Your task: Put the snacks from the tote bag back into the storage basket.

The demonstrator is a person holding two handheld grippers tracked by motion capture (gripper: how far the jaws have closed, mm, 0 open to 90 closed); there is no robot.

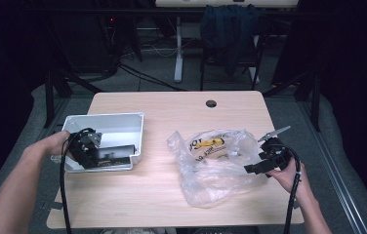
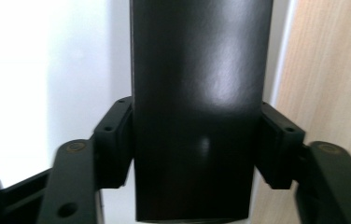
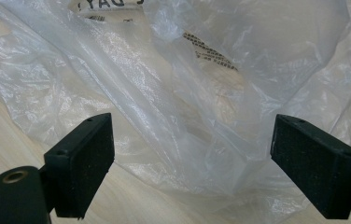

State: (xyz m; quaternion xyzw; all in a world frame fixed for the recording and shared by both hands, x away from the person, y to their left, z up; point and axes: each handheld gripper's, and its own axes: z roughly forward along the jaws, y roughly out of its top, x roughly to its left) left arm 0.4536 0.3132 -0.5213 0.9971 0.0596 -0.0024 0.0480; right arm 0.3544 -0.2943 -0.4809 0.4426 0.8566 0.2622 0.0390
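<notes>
A glossy black box [image 2: 197, 70] lies in the white tray [image 1: 103, 118] at the table's left. My left gripper [image 1: 98, 152] reaches into the tray, and its pads [image 2: 117, 140] lie against the box's two long sides, with no gap showing in the left gripper view. The tray floor [image 2: 47, 70] shows white behind the box. At the right, my right gripper [image 1: 259, 157] stands open at the edge of a crumpled clear plastic bag [image 1: 211, 170]. In the right gripper view the bag [image 3: 173, 93] lies between and beyond the wide-apart pads [image 3: 85, 163], which do not touch it.
A printed yellow and black label [image 1: 206, 145] shows through the bag. The wooden table [image 1: 162, 204] has a cable hole [image 1: 211, 103] near its far edge. A chair with dark cloth [image 1: 230, 29] and table legs stand beyond. Cables trail from both grippers toward the near edge.
</notes>
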